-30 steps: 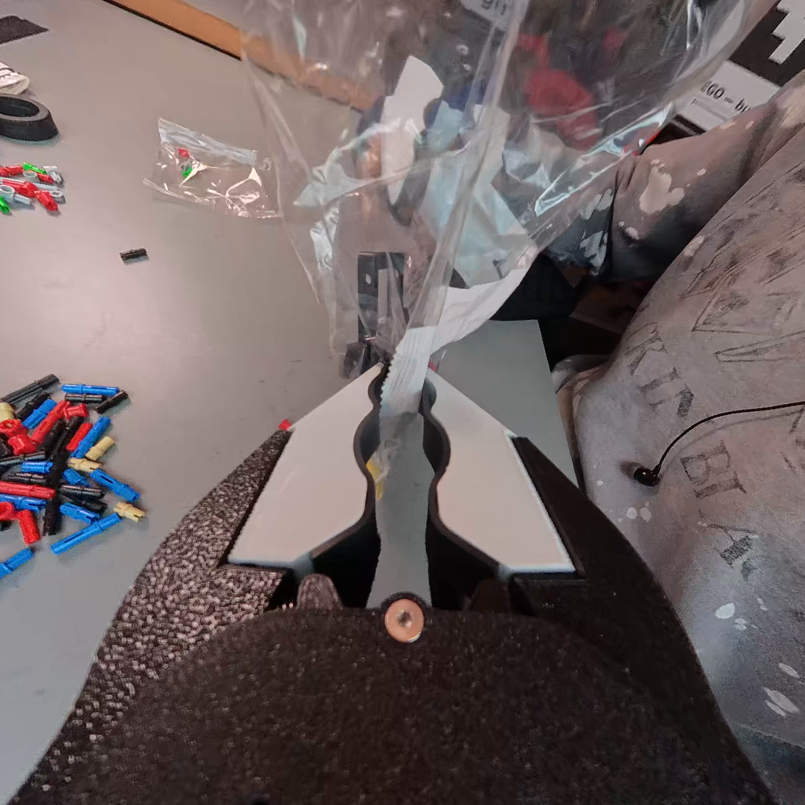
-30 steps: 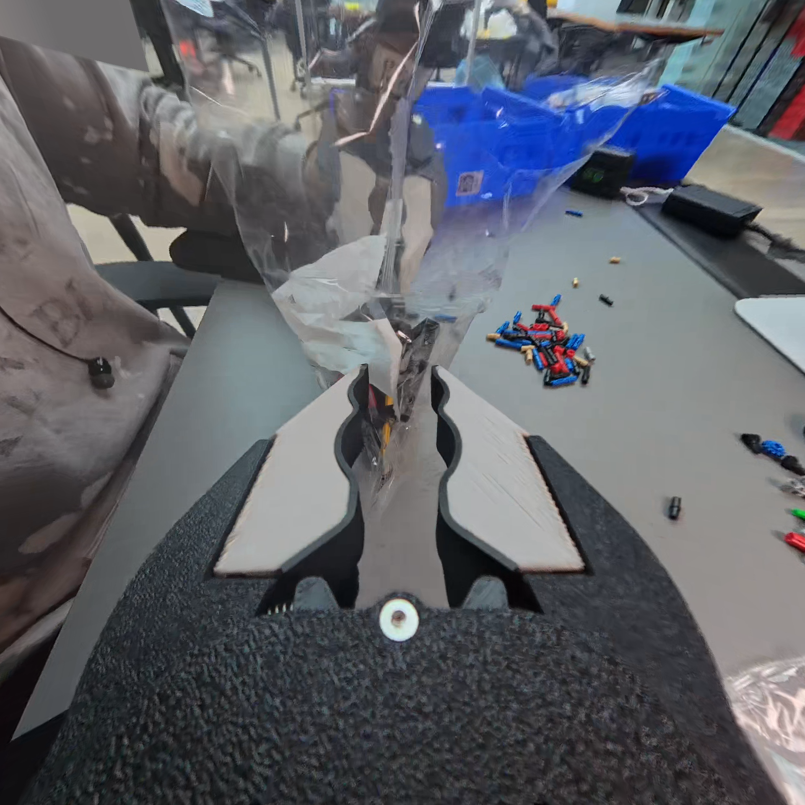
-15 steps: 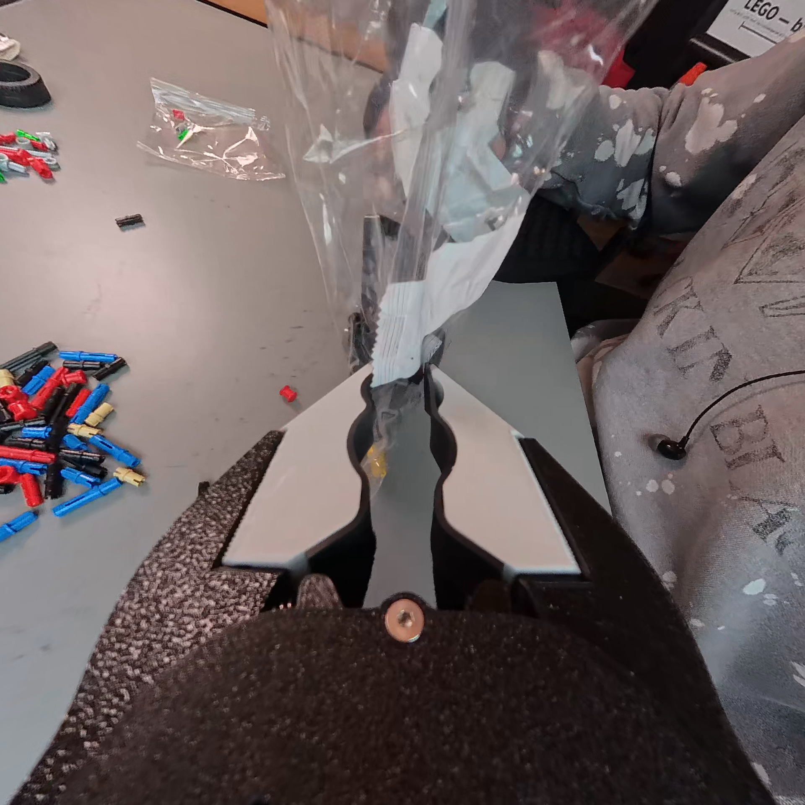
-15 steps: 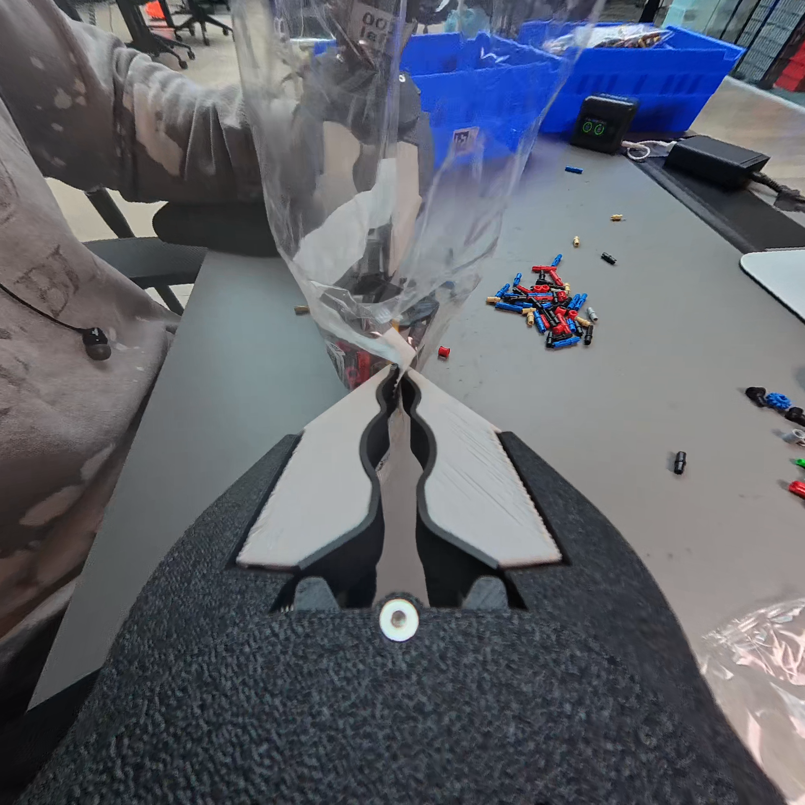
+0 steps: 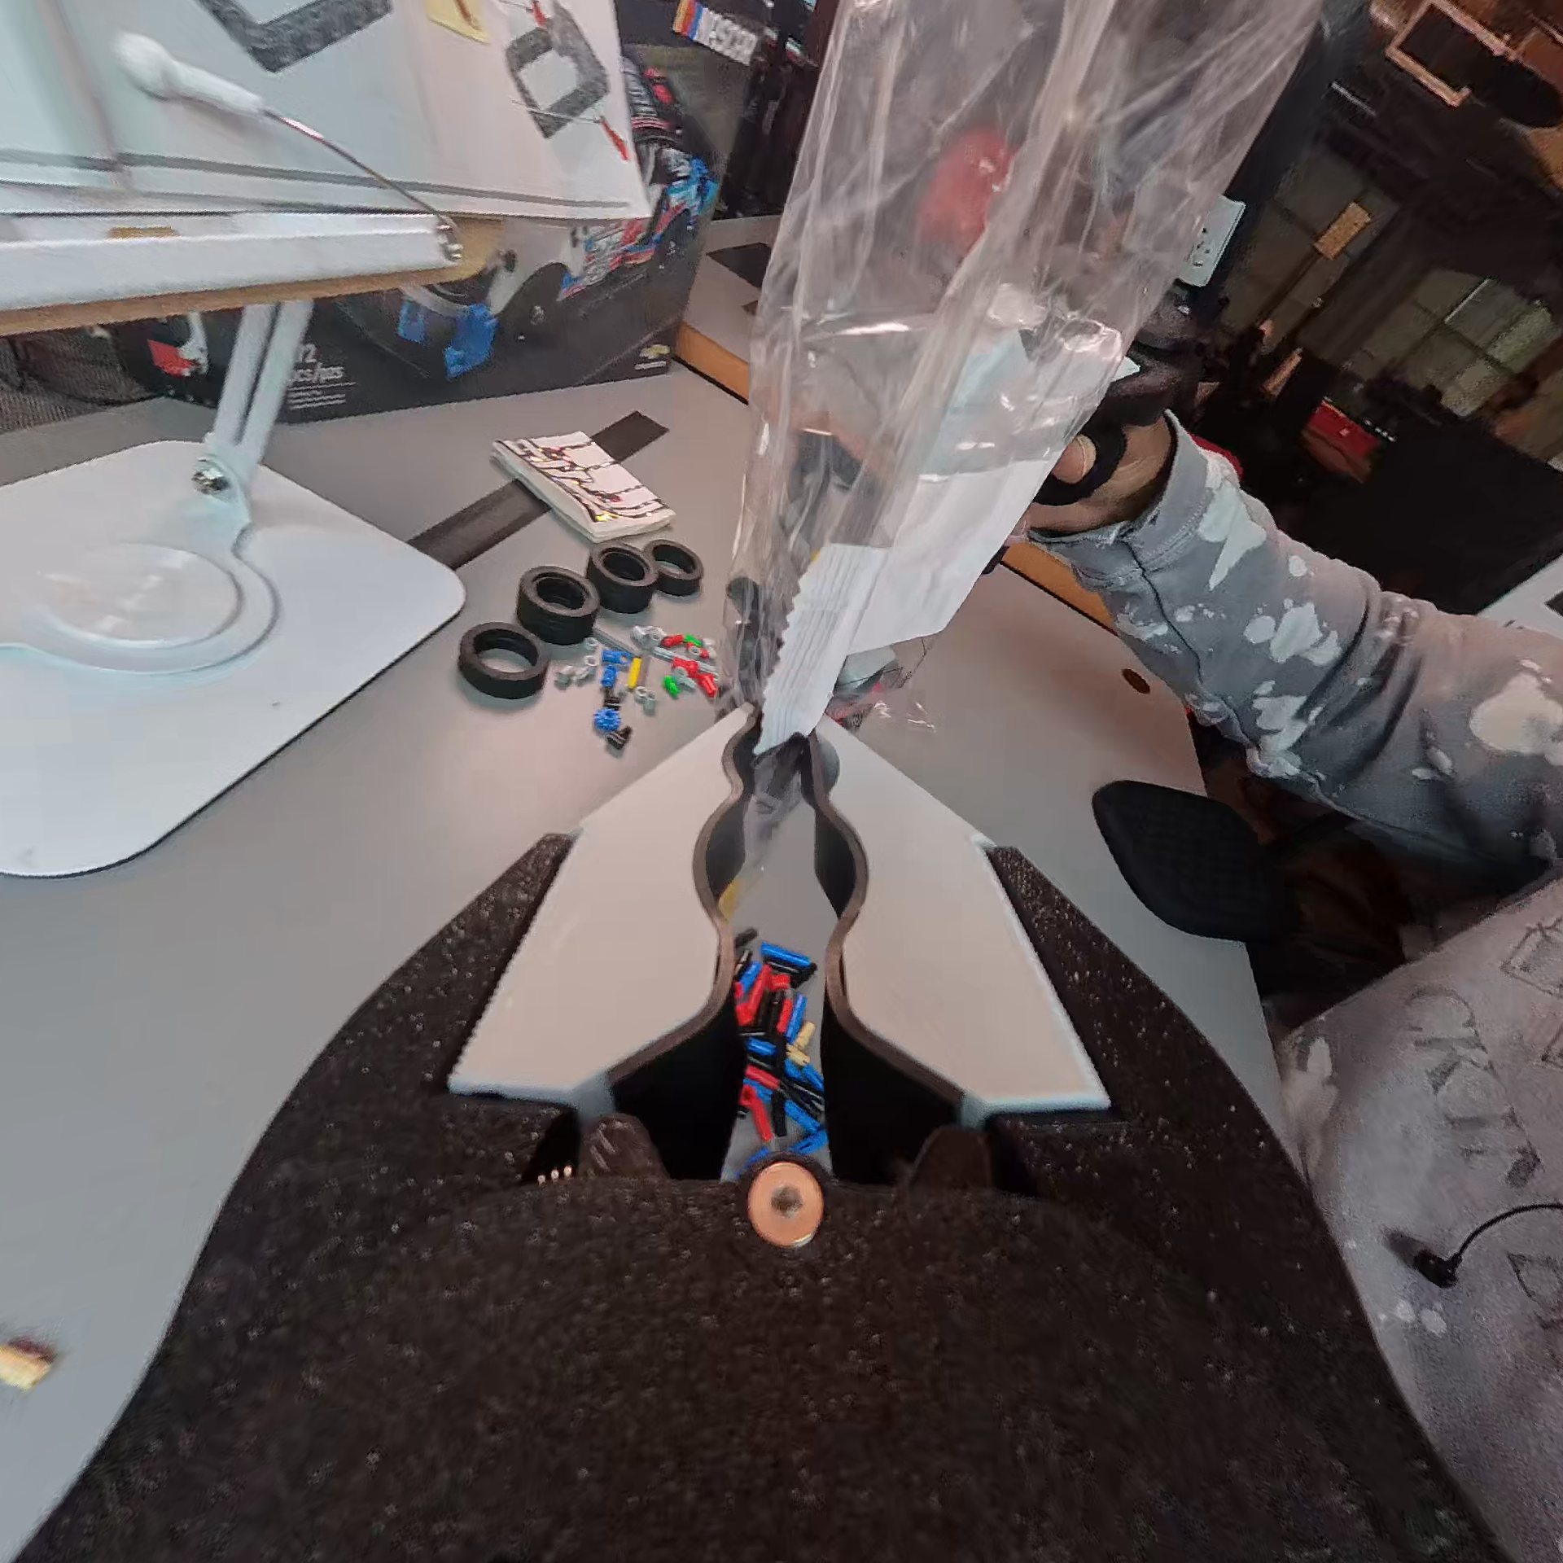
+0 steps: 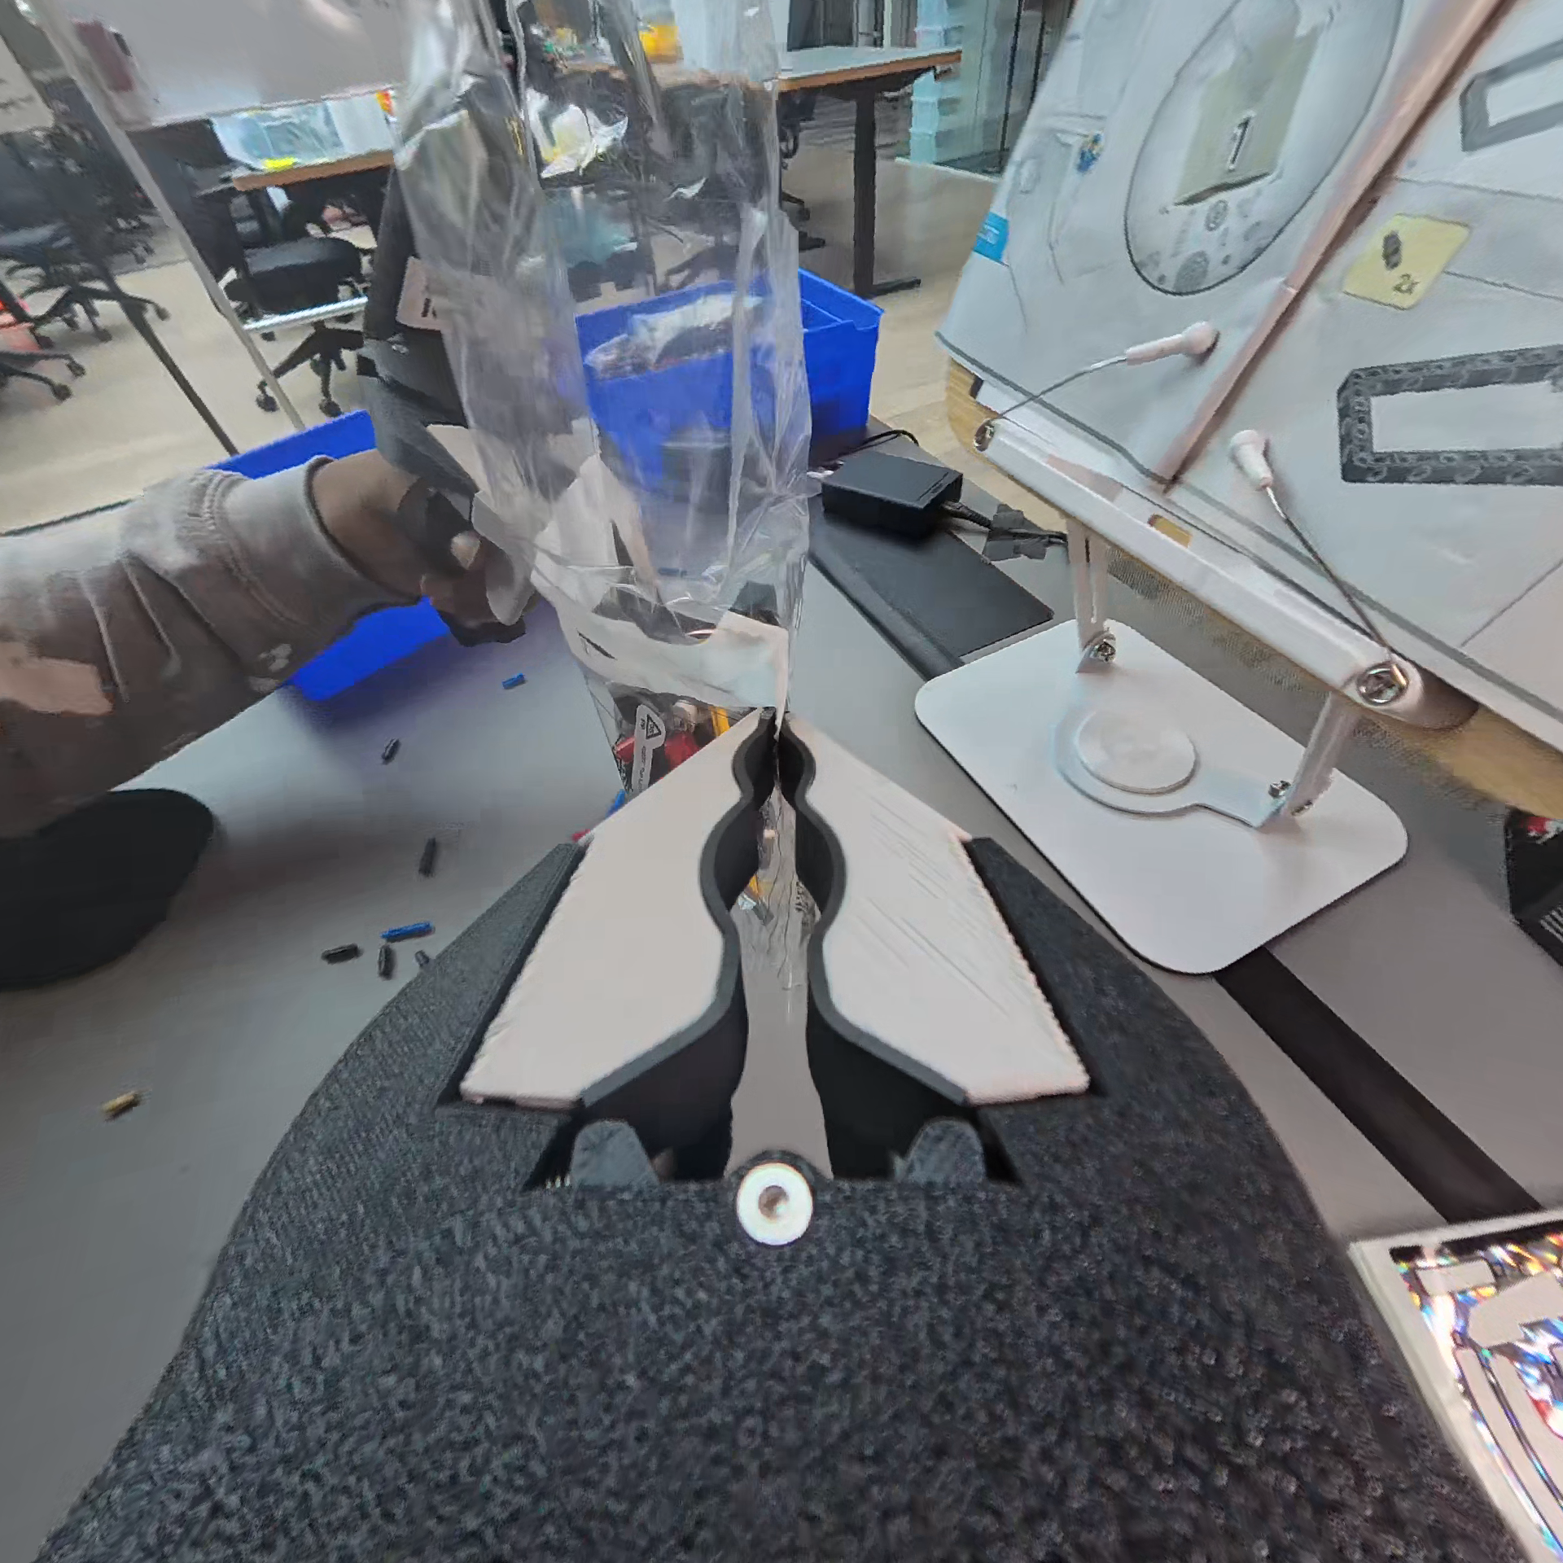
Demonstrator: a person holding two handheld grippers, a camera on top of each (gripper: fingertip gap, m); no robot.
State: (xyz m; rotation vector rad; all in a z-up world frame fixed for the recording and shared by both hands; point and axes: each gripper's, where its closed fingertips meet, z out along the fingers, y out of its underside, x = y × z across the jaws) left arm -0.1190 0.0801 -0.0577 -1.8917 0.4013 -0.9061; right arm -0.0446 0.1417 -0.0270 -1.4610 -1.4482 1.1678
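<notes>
A clear plastic bag (image 5: 973, 338) with a white printed strip hangs upside down between both grippers. My left gripper (image 5: 782, 736) is shut on one corner of the bag. My right gripper (image 6: 774, 727) is shut on the opposite corner of the bag (image 6: 609, 381). Small red, black and yellow pieces (image 6: 668, 744) sit in the bag's low end just past the right fingertips. A pile of blue, red and black pins (image 5: 774, 1049) lies on the grey table (image 5: 338, 846) under the left gripper. A person's sleeved arm (image 5: 1319, 643) shows behind the bag.
A white book stand base (image 5: 169, 643) holds an open booklet (image 6: 1269, 254) at the table's back. Black tyres (image 5: 558, 605) and small coloured parts (image 5: 651, 668) lie beside it. Blue bins (image 6: 719, 372), a black box (image 6: 892, 490) and loose pins (image 6: 397, 939) also sit on the table. Spacing between my two grippers at the tips: around 11 cm.
Both grippers have swung with the bag toward the book stand and risen. The right gripper closed fully on the bag corner. The pin pile now lies under the left gripper.
</notes>
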